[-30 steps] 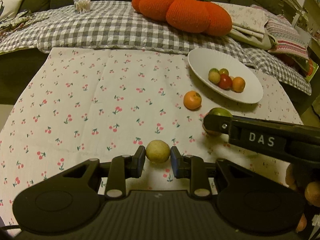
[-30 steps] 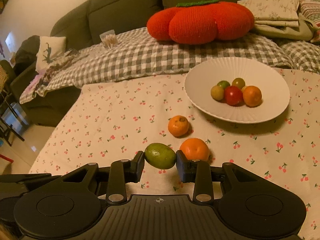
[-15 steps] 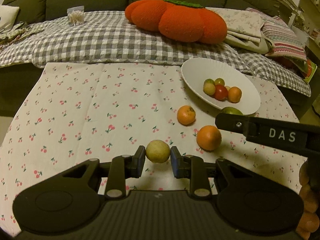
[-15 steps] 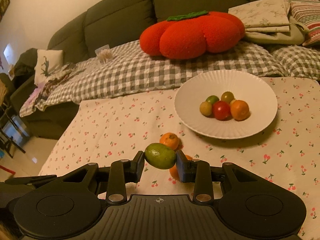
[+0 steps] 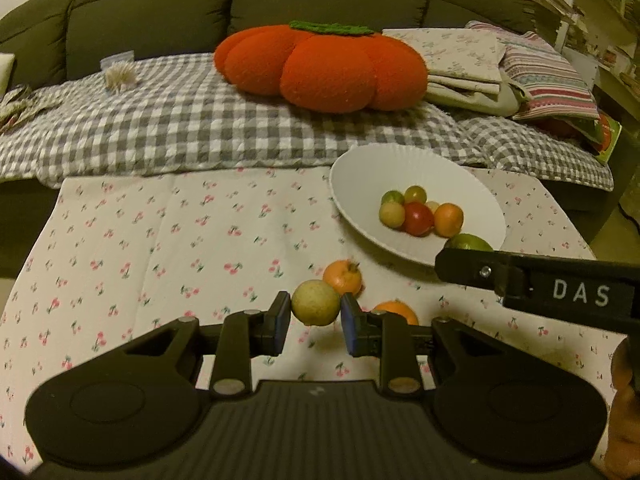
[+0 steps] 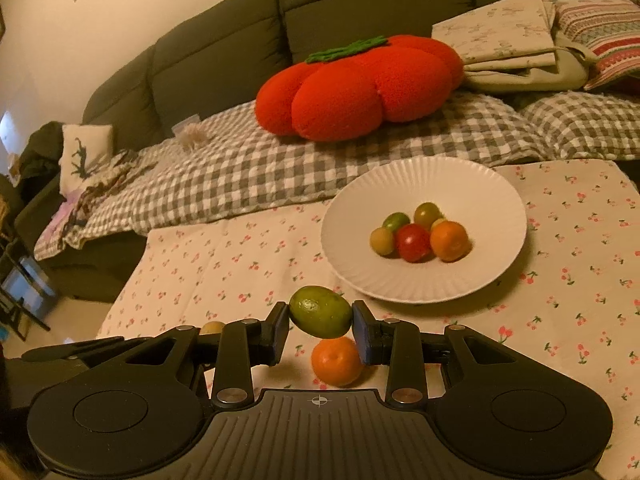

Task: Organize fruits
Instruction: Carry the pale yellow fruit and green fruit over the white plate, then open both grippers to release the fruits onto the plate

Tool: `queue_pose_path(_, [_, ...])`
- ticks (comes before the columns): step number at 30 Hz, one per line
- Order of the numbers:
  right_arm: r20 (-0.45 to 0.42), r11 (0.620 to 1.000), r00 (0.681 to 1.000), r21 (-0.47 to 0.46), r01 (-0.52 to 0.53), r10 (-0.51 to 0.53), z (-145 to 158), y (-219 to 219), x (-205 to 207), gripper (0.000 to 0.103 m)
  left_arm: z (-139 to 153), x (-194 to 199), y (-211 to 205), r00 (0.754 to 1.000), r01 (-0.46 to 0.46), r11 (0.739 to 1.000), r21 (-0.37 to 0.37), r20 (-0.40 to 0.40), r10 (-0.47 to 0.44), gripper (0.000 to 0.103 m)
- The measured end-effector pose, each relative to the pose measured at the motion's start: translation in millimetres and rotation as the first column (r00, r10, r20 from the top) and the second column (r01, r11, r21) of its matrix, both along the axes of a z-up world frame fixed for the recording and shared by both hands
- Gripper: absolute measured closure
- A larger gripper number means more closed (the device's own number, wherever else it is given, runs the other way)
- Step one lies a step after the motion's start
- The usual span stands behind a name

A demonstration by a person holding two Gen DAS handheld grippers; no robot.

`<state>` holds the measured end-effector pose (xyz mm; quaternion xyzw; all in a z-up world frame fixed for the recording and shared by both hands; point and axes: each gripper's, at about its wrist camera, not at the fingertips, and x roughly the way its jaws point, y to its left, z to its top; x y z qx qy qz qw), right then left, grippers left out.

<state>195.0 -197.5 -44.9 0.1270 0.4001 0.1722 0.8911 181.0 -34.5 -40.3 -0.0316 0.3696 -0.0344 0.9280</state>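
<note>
Left gripper (image 5: pixel 311 322) low centre of the left wrist view, pads pinching a pale yellow-green round fruit (image 5: pixel 315 302) side to side, fruit clear of the cloth so it is being carried, not resting. Right gripper (image 6: pixel 320 330) low centre of its own view, clamped on a green lime (image 6: pixel 321 317) across its long axis, also lifted off the table. In the left view the right gripper's finger bar comes in from the right edge with the lime peeking above it, right at the near rim of the white plate (image 5: pixel 360 168), so that hand looks closest to a drop. Plate sits right of centre in both views on the cherry-print tablecloth (image 5: pixel 160 240); a small pile of fruit is bunched in its middle: red tomato (image 6: pixel 414 242), orange one (image 6: pixel 449 241), a few green-yellow ones. Pile is central probably because the dish slopes inward, so new pieces should roll to it. Two oranges not yet collected lie on the cloth: one just beyond the left fingertips (image 5: pixel 343 277), one partly hidden behind the left gripper's right finger (image 5: pixel 394 311); right view shows one orange (image 6: pixel 337 361) under the held lime. Judging by this, both hands are on the way to the plate, with two fruits left after. Big orange pumpkin cushion (image 5: pixel 320 68) on the checked blanket (image 5: pixel 140 120) upper centre, sofa behind.
</note>
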Motion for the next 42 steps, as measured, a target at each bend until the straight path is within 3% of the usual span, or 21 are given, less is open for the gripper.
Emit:
queue_pose_path(15, [0.004,0.986,0.987,0.042,0.16,-0.16,12,-57,32,0.07,-2,39,-30,0.993,0.108,0.994,0.012,0.052,-0.108,0.078])
queue_pose_path(25, [-0.048,0.969,0.968,0.012,0.247,-0.246,-6,-81,61,0.07,-15,75,-64,0.973,0.218,0.976,0.012,0.077,-0.218,0.078])
queue_pose_path(33, [-0.062,0.962,0.96,-0.037,0.272,-0.274,-27,-88,87,0.07,-31,93,-82,0.957,0.281,0.96,0.011,0.065,-0.281,0.078])
queue_pose_path(42, [-0.017,0.965,0.971,-0.118,0.233,-0.237,-47,-83,106,0.07,-46,105,-88,0.957,0.289,0.957,0.001,0.041,-0.289,0.078])
